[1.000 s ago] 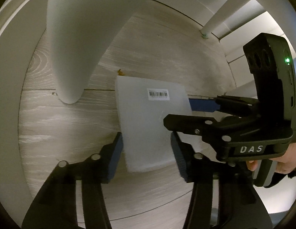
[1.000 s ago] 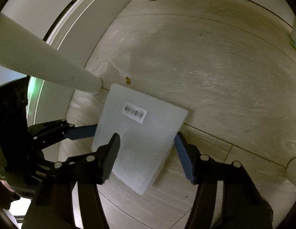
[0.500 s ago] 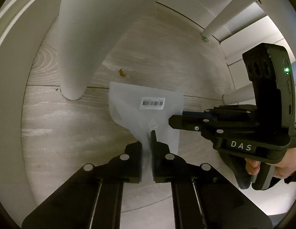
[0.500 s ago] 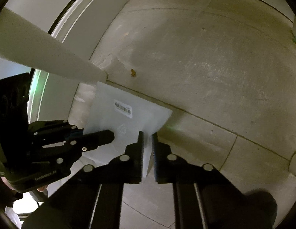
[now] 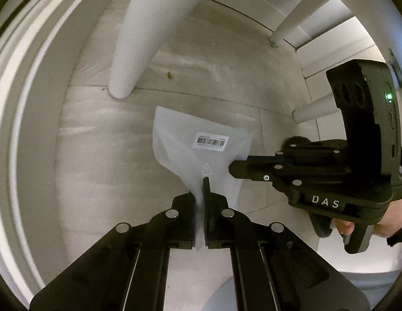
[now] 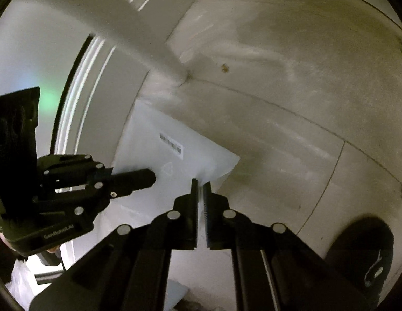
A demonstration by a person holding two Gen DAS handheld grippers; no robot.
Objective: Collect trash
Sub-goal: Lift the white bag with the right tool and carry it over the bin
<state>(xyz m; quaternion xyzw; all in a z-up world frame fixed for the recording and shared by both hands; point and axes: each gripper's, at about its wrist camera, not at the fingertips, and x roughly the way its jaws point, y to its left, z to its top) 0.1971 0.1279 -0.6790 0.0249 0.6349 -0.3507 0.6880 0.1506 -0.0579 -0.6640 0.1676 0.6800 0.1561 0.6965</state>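
Note:
A translucent white plastic bag (image 5: 198, 153) with a barcode label (image 5: 210, 140) hangs lifted off the wood floor. My left gripper (image 5: 200, 194) is shut on the bag's near edge, which bunches between the fingers. My right gripper (image 6: 200, 189) is shut on the bag (image 6: 159, 153) at its near right edge. The right gripper also shows in the left wrist view (image 5: 233, 167), pinching the bag's right side. The left gripper shows in the right wrist view (image 6: 149, 177) at the bag's left side.
A thick white furniture leg (image 5: 133, 51) stands on the floor just behind the bag, with thinner white legs (image 5: 286, 26) at the back right. A small brown scrap (image 5: 169, 75) lies on the floor. A white wall curves along the left. A dark shoe (image 6: 361, 254) is at lower right.
Both grippers closed from open onto the bag's near edge about half a second ago. Since then they have lifted it up and away from the floor; the bag now hangs crumpled.

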